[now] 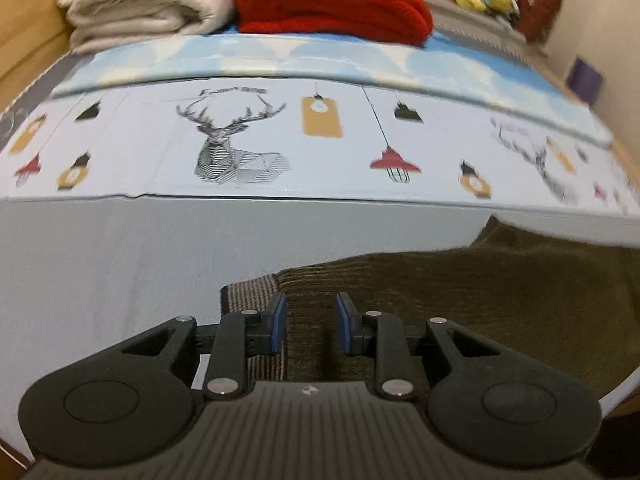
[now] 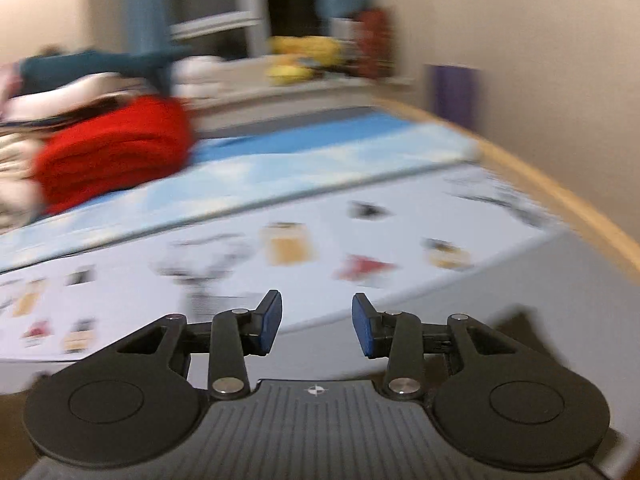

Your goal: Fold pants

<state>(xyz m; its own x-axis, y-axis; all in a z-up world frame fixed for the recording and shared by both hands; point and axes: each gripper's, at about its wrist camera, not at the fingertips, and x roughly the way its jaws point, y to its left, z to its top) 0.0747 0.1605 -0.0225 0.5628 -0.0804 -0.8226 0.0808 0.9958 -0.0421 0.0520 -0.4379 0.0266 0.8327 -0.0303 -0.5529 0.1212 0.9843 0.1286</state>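
Observation:
Dark olive-brown corduroy pants (image 1: 460,300) lie on a white board (image 1: 120,260) in the left wrist view, spreading right, with a ribbed striped waistband or cuff (image 1: 252,292) at their left end. My left gripper (image 1: 310,322) is open, its blue pads (image 1: 279,322) straddling the cloth just right of the ribbed band, low over it. My right gripper (image 2: 317,326) is open and empty above the white board (image 2: 320,360). A dark patch at the right (image 2: 516,324) may be the pants; the view is blurred.
A printed sheet with deer and lamps (image 1: 240,144) lies beyond the board, then a blue mat (image 1: 280,60). A red folded blanket (image 1: 332,0) and a cream one (image 1: 140,4) are stacked at the back. A wooden edge (image 2: 560,196) and wall are to the right.

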